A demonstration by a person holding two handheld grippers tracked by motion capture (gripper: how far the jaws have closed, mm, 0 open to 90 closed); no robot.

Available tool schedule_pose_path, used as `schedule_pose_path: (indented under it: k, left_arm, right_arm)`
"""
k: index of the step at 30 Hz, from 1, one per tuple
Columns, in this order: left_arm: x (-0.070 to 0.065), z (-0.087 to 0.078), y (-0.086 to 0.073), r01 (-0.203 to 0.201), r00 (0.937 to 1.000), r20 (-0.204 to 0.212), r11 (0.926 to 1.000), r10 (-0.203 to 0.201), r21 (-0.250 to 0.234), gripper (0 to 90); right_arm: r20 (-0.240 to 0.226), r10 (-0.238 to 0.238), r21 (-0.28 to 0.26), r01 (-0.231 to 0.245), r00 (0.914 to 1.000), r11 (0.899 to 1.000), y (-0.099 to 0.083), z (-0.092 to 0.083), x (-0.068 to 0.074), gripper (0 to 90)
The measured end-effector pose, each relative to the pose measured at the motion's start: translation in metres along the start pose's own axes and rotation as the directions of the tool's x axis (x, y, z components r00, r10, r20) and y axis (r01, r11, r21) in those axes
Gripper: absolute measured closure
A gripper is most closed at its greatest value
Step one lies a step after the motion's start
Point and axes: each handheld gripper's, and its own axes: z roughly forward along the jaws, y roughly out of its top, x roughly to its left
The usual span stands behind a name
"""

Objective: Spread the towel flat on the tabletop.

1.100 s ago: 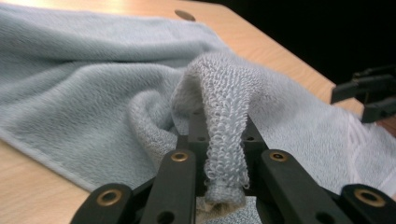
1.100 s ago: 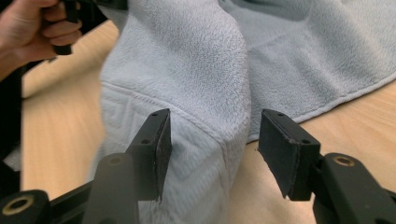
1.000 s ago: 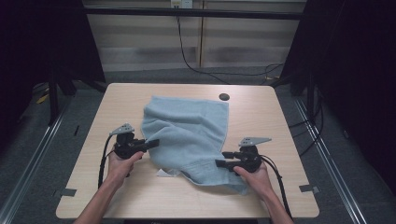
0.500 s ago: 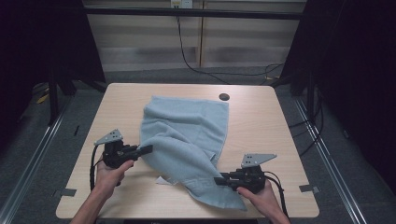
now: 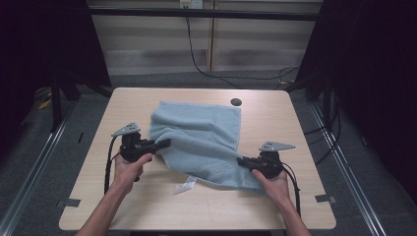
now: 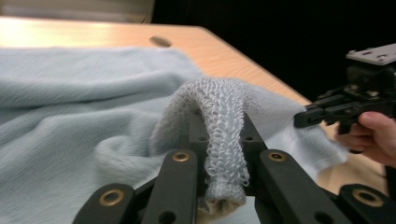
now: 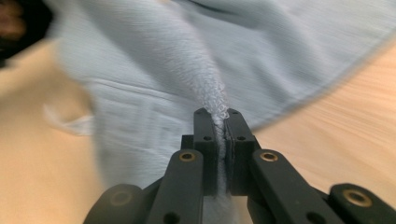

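A light blue towel (image 5: 199,135) lies rumpled across the middle of the wooden table (image 5: 275,123). My left gripper (image 5: 164,143) is shut on a raised fold at the towel's left edge; in the left gripper view the terry loops (image 6: 224,135) bulge up between the jaws of that gripper (image 6: 223,158). My right gripper (image 5: 241,161) holds the towel's near right edge. Its jaws have just been closing, and in the right gripper view this gripper (image 7: 220,140) pinches a thin ridge of towel (image 7: 205,88).
A white label (image 5: 184,186) sticks out from under the towel's near edge. A dark round hole (image 5: 236,102) sits in the tabletop behind the towel. The other hand and its gripper (image 6: 336,109) show at the right of the left gripper view. Bare wood runs along the table's front.
The right hand dipped toward the front edge, then came back up to the towel's near right edge, its jaws closed on the cloth. The left hand rose a little with its fold.
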Motion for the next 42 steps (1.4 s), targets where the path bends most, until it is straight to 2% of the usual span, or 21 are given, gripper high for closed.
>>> schedule_pose_path:
  k: [2, 3, 5, 7, 9, 11, 14, 17, 19, 21, 24, 26, 27, 28, 30, 33, 34, 36, 37, 38, 42]
  left_arm:
    - [-0.006, -0.01, 0.002, 0.008, 0.9998, 0.018, 0.9996, -0.007, -0.029, 81.3]
    - [-0.008, -0.014, 0.001, 0.007, 0.9998, 0.019, 0.9993, -0.006, -0.036, 81.3]
    - [-0.013, -0.024, 0.0, -0.025, 0.9996, 0.013, 0.9993, 0.026, -0.029, 81.3]
    - [-0.016, -0.035, -0.007, -0.044, 0.999, 0.001, 0.9989, 0.044, -0.016, 81.2]
    - [-0.012, -0.04, -0.013, -0.053, 0.9984, -0.02, 0.9986, 0.053, 0.002, 81.2]
    - [-0.003, -0.042, -0.021, -0.031, 0.9987, -0.041, 0.9995, 0.031, 0.007, 81.2]
    - [0.007, -0.039, -0.028, -0.005, 0.9982, -0.06, 0.9996, 0.006, 0.028, 81.3]
    - [0.01, -0.036, -0.028, 0.004, 0.9986, -0.053, 0.9996, -0.003, 0.028, 81.2]
    - [0.01, -0.035, -0.029, 0.003, 0.9986, -0.052, 0.9994, -0.001, 0.034, 81.2]
    - [0.01, -0.035, -0.03, 0.002, 0.9988, -0.049, 0.9994, -0.001, 0.035, 81.2]
    - [0.01, -0.035, -0.03, 0.003, 0.999, -0.045, 0.9994, -0.002, 0.035, 81.2]
    - [0.009, -0.037, -0.03, -0.002, 0.9993, -0.039, 0.9993, 0.003, 0.038, 81.2]
    - [0.006, -0.039, -0.03, -0.008, 0.9994, -0.033, 0.9992, 0.009, 0.039, 81.3]
    - [0.005, -0.04, -0.03, -0.012, 0.9995, -0.029, 0.9993, 0.013, 0.037, 81.3]
    - [0.0, -0.045, -0.028, -0.015, 0.9997, -0.016, 0.9997, 0.016, 0.021, 81.4]
    - [-0.013, -0.053, -0.018, -0.038, 0.9993, 0.003, 0.9991, 0.038, -0.017, 81.5]
    - [-0.016, -0.055, -0.015, -0.044, 0.999, 0.01, 0.9987, 0.044, -0.026, 81.5]
    - [-0.025, -0.061, -0.005, -0.071, 0.9973, 0.016, 0.9961, 0.072, -0.052, 81.6]
    - [-0.025, -0.061, -0.005, -0.071, 0.9973, 0.016, 0.9961, 0.072, -0.052, 81.7]
    - [-0.034, -0.067, 0.008, -0.08, 0.9953, 0.047, 0.9929, 0.084, -0.088, 81.7]
    - [-0.052, -0.077, 0.03, -0.127, 0.9891, 0.058, 0.9831, 0.135, -0.132, 81.7]
  right_arm:
    - [-0.085, -0.011, -0.011, 0.01, 0.9963, 1.0, 0.002, -0.006, 0.009, 85.0]
    - [-0.122, -0.041, -0.016, 0.039, 0.9917, 0.999, 0.003, -0.013, 0.019, 84.9]
    - [-0.153, -0.06, -0.027, 0.057, 0.9864, 0.998, 0.002, -0.022, 0.031, 84.4]
    - [-0.213, -0.096, -0.031, 0.091, 0.9723, 0.995, -0.002, -0.034, 0.05, 79.8]
    - [-0.256, -0.115, -0.028, 0.111, 0.9599, 0.993, -0.007, -0.04, 0.061, 69.6]
    - [-0.257, -0.115, -0.042, 0.108, 0.9595, 0.993, -0.007, -0.044, 0.066, 63.1]
    - [-0.225, -0.087, -0.071, 0.073, 0.9704, 0.995, 0.002, -0.039, 0.054, 60.3]
    - [-0.142, -0.091, -0.01, 0.091, 0.9856, 0.996, 0.012, -0.012, 0.037, 57.6]
    - [-0.133, -0.052, 0.025, 0.056, 0.9897, 0.998, 0.015, 0.012, 0.025, 51.4]
    - [-0.153, -0.033, 0.027, 0.037, 0.9877, 0.999, 0.018, 0.034, 0.021, 44.5]
    - [-0.143, -0.058, 0.041, 0.065, 0.988, 0.997, 0.023, 0.054, 0.026, 40.1]
    - [-0.144, -0.061, 0.107, 0.077, 0.9877, 0.991, 0.021, 0.068, 0.028, 45.6]
    - [-0.141, -0.065, 0.148, 0.086, 0.988, 0.985, 0.017, 0.072, 0.03, 59.7]
    - [-0.146, -0.092, 0.146, 0.114, 0.9849, 0.983, 0.014, 0.072, 0.032, 75.3]
    - [-0.15, -0.089, 0.116, 0.107, 0.9847, 0.988, 0.013, 0.065, 0.036, 80.1]
    - [-0.12, -0.101, 0.016, 0.104, 0.9875, 0.994, 0.025, 0.038, 0.037, 81.2]
    - [-0.084, -0.112, -0.056, 0.108, 0.9901, 0.993, 0.041, 0.014, 0.034, 81.2]
    - [-0.069, -0.113, -0.114, 0.105, 0.9912, 0.988, 0.057, -0.007, 0.03, 81.2]
    - [-0.069, -0.113, -0.114, 0.105, 0.9912, 0.988, 0.057, -0.007, 0.03, 81.2]
    - [-0.035, -0.124, -0.171, 0.117, 0.9916, 0.978, 0.073, -0.028, 0.026, 81.2]
    - [0.019, -0.12, -0.244, 0.121, 0.9926, 0.962, 0.096, -0.055, 0.015, 81.0]
